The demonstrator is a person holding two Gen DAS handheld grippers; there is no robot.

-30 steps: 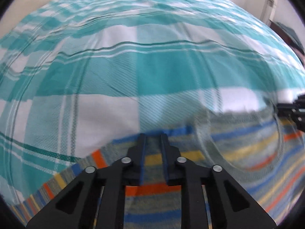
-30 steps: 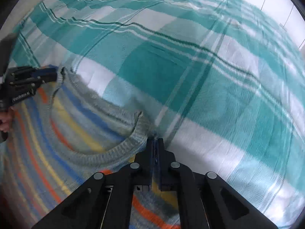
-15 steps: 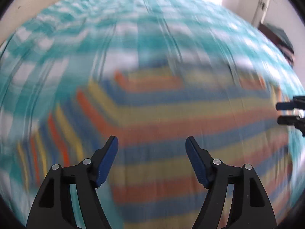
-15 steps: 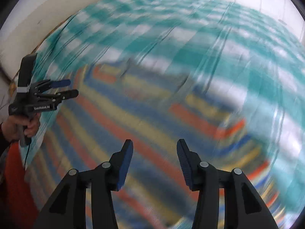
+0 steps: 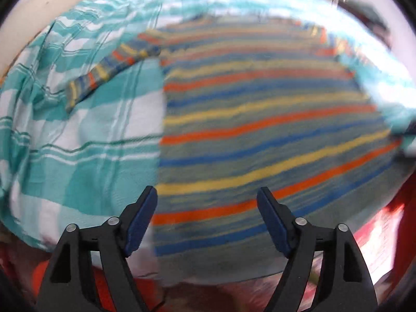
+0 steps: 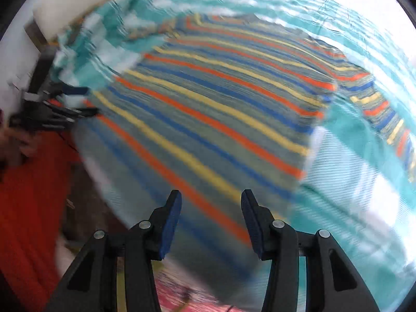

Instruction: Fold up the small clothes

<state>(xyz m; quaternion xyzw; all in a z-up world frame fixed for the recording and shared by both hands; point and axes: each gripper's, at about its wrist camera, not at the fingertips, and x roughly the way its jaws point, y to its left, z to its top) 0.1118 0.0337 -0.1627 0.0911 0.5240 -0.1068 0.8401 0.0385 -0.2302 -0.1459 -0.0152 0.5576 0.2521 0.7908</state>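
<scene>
A small striped sweater (image 5: 260, 119), grey with orange, blue and yellow bands, lies flat on a teal and white checked sheet (image 5: 78, 140). Its left sleeve (image 5: 109, 70) sticks out sideways. It also shows in the right wrist view (image 6: 221, 109), with its right sleeve (image 6: 384, 111) hanging down. My left gripper (image 5: 206, 205) is open and empty above the sweater's near hem. My right gripper (image 6: 210, 208) is open and empty above the hem too. The left gripper also shows in the right wrist view (image 6: 78, 101) at the sweater's left edge.
The bed's near edge runs just below the sweater's hem. Red cloth (image 6: 28, 195) lies below the bed at the left. A white wall or headboard (image 6: 65, 0) stands at the far left. Both views are motion-blurred.
Both grippers let go of the sweater's shoulders, opened and pulled back toward the hem. The sweater now lies spread out flat.
</scene>
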